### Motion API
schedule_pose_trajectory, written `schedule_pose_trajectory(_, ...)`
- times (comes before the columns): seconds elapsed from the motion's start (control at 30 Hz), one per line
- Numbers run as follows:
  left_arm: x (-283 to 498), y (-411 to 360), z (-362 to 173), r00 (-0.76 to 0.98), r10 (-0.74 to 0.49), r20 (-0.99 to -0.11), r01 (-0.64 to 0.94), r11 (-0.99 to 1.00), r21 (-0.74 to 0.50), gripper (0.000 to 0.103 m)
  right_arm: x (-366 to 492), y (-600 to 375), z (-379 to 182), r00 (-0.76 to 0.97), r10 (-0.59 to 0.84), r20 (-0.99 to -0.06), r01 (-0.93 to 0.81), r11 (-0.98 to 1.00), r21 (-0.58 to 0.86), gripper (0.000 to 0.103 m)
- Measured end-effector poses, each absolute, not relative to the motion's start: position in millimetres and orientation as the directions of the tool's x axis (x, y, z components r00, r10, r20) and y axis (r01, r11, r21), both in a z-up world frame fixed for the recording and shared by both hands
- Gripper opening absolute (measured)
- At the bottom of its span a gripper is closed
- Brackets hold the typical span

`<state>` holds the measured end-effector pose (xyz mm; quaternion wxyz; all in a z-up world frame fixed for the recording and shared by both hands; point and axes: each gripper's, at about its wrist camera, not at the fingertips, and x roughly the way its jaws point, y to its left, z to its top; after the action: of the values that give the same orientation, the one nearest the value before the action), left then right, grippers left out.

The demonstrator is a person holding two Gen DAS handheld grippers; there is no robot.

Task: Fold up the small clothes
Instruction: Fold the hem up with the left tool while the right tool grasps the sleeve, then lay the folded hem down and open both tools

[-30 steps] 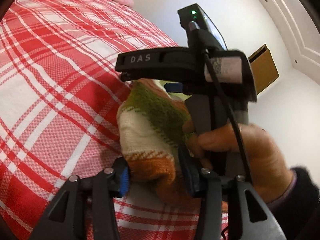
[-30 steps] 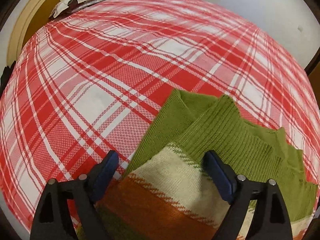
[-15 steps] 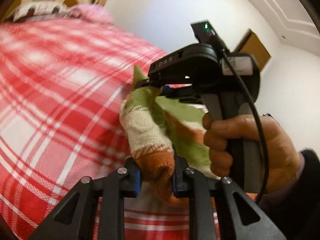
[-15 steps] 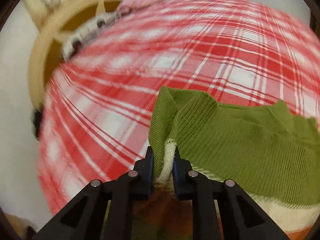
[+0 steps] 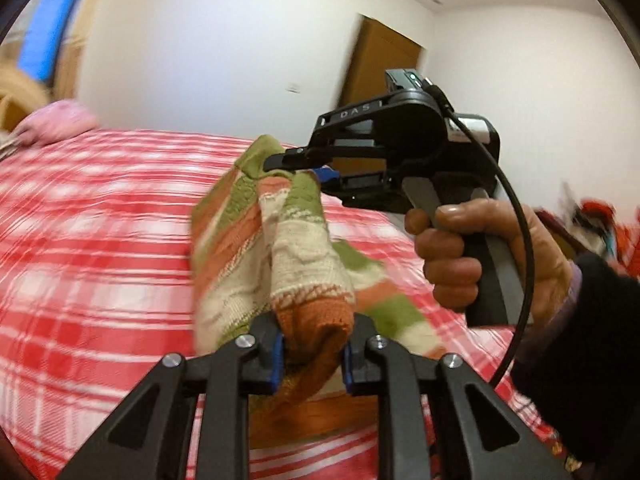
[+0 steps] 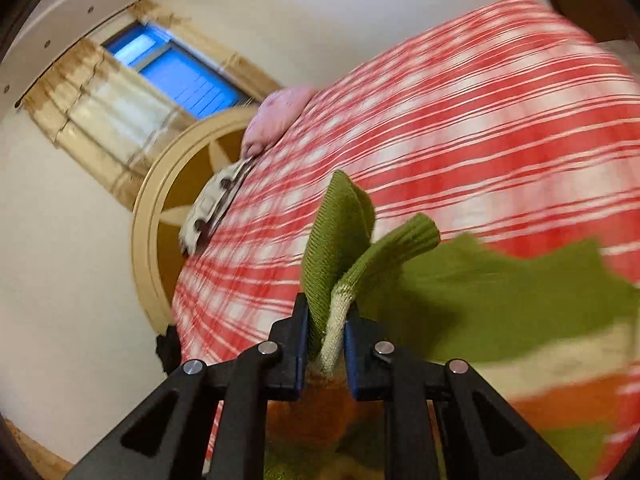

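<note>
A small knitted sweater point(image 5: 296, 264) with green, cream and orange stripes hangs lifted above the red checked bed point(image 5: 100, 240). My left gripper point(image 5: 312, 354) is shut on its orange hem edge. In the left wrist view the right gripper point(image 5: 296, 168), held by a hand point(image 5: 480, 256), pinches the sweater's green upper part. In the right wrist view my right gripper point(image 6: 325, 342) is shut on a bunched fold of the green ribbed part of the sweater point(image 6: 460, 300), which trails off to the right over the bed point(image 6: 460, 120).
A pink pillow point(image 5: 56, 124) and a patterned cushion point(image 6: 212, 204) lie at the head of the bed by a round wooden headboard point(image 6: 152, 208). A curtained window point(image 6: 176, 72) is behind it. A brown door point(image 5: 380, 72) stands in the far wall. Red items point(image 5: 600, 224) sit at the right.
Both grippers closed on the sweater and lifted it off the bed. Both views rolled and swung, so the far wall, door and window now show.
</note>
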<state>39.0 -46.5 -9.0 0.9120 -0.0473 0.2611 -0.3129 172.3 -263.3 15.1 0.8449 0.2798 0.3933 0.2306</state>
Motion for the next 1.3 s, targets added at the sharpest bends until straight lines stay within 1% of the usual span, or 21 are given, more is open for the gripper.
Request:
schedule_pose_trajectory(0.07, 35.7, -78.6, -14.1, 0.622, -0.629, -0.467, 0.603, 0.765, -0.227, 0.022, 160.6, -298.4, 3.9, 0.609, 0.590, -0.531, -0.135, 0.736, 0.663, 0.015)
schedule_pose_trajectory(0.17, 29.4, -116.8, -27.8, 0.562, -0.652, -0.509, 0.659, 0.725, -0.201, 0.022, 144.9, -342.0, -26.7, 0.624, 0.547, -0.557, -0.052, 0.741, 0.670, 0.015)
schedule_pose_trajectory(0.3, 23.1, -152.1, -50.4, 0.519, -0.641, -0.565, 0.697, 0.700, -0.154, 0.022, 127.2, -379.6, -71.9, 0.628, 0.538, -0.562, 0.038, 0.700, 0.713, 0.015)
schedule_pose_trajectory(0.47, 26.3, -161.6, -62.7, 0.493, -0.626, -0.605, 0.715, 0.687, -0.128, 0.022, 125.5, -389.7, -90.0, 0.628, 0.527, -0.573, 0.065, 0.698, 0.713, 0.015)
schedule_pose_trajectory(0.57, 33.1, -166.4, -64.6, 0.484, -0.609, -0.628, 0.712, 0.692, -0.123, 0.022, 132.9, -379.7, -87.1, 0.623, 0.473, -0.622, 0.070, 0.759, 0.648, 0.015)
schedule_pose_trajectory(0.6, 33.5, -169.3, -64.6, 0.478, -0.600, -0.641, 0.714, 0.691, -0.114, 0.024, 136.2, -374.6, -85.5, 0.618, 0.450, -0.645, 0.074, 0.783, 0.618, 0.015)
schedule_pose_trajectory(0.67, 24.8, -172.7, -60.7, 0.455, -0.590, -0.668, 0.734, 0.673, -0.094, 0.030, 137.0, -373.2, -83.2, 0.623, 0.442, -0.646, 0.083, 0.783, 0.616, 0.016)
schedule_pose_trajectory(0.73, 24.6, -170.1, -58.0, 0.434, -0.597, -0.675, 0.744, 0.660, -0.106, 0.048, 129.3, -380.3, -72.2, 0.655, 0.427, -0.624, 0.102, 0.768, 0.633, 0.019)
schedule_pose_trajectory(0.77, 23.3, -160.1, -52.3, 0.402, -0.622, -0.672, 0.752, 0.642, -0.145, 0.053, 122.0, -386.5, -65.3, 0.670, 0.395, -0.629, 0.120, 0.778, 0.617, 0.020)
schedule_pose_trajectory(0.83, 25.1, -141.2, -49.1, 0.383, -0.652, -0.655, 0.745, 0.637, -0.197, 0.077, 98.2, -392.2, -44.7, 0.701, 0.368, -0.611, 0.114, 0.787, 0.606, 0.020)
schedule_pose_trajectory(0.9, 26.3, -111.4, -40.6, 0.405, -0.664, -0.629, 0.714, 0.659, -0.236, 0.085, 70.7, -384.3, -27.8, 0.689, 0.408, -0.599, 0.069, 0.786, 0.615, 0.020)
schedule_pose_trajectory(0.93, 26.6, -96.3, -37.4, 0.415, -0.673, -0.611, 0.701, 0.665, -0.256, 0.086, 58.8, -376.6, -22.4, 0.676, 0.424, -0.603, 0.046, 0.792, 0.609, 0.021)
schedule_pose_trajectory(0.97, 28.2, -76.7, -34.9, 0.439, -0.675, -0.593, 0.674, 0.684, -0.280, 0.087, 42.8, -362.3, -16.6, 0.655, 0.440, -0.614, 0.013, 0.806, 0.592, 0.024)
schedule_pose_trajectory(1.0, 30.4, -64.6, -34.9, 0.462, -0.660, -0.592, 0.644, 0.709, -0.288, 0.087, 29.9, -356.4, -16.0, 0.647, 0.444, -0.620, -0.003, 0.815, 0.580, 0.035)
schedule_pose_trajectory(1.03, 34.1, -53.0, -36.4, 0.486, -0.636, -0.599, 0.607, 0.739, -0.292, 0.087, 14.9, -349.2, -15.1, 0.641, 0.440, -0.630, -0.013, 0.826, 0.563, 0.052)
schedule_pose_trajectory(1.1, 39.2, -35.9, -42.2, 0.511, -0.596, -0.619, 0.552, 0.780, -0.296, 0.087, -12.6, -338.4, -17.0, 0.655, 0.432, -0.620, -0.027, 0.833, 0.553, 0.071)
schedule_pose_trajectory(1.13, 42.0, -28.8, -45.5, 0.518, -0.582, -0.627, 0.529, 0.794, -0.299, 0.087, -22.1, -331.7, -18.5, 0.667, 0.420, -0.615, -0.026, 0.838, 0.545, 0.072)
schedule_pose_trajectory(1.17, 46.1, -22.1, -49.4, 0.525, -0.564, -0.638, 0.500, 0.811, -0.305, 0.087, -28.0, -324.1, -20.8, 0.671, 0.393, -0.629, -0.013, 0.854, 0.520, 0.072)
schedule_pose_trajectory(1.23, 51.3, -14.9, -55.6, 0.525, -0.536, -0.661, 0.458, 0.833, -0.311, 0.087, -32.0, -305.9, -25.2, 0.680, 0.324, -0.658, -0.005, 0.899, 0.438, 0.072)
schedule_pose_trajectory(1.3, 52.9, -12.6, -59.3, 0.529, -0.516, -0.674, 0.437, 0.846, -0.305, 0.087, -30.2, -288.0, -29.9, 0.683, 0.234, -0.692, 0.007, 0.945, 0.326, 0.072)
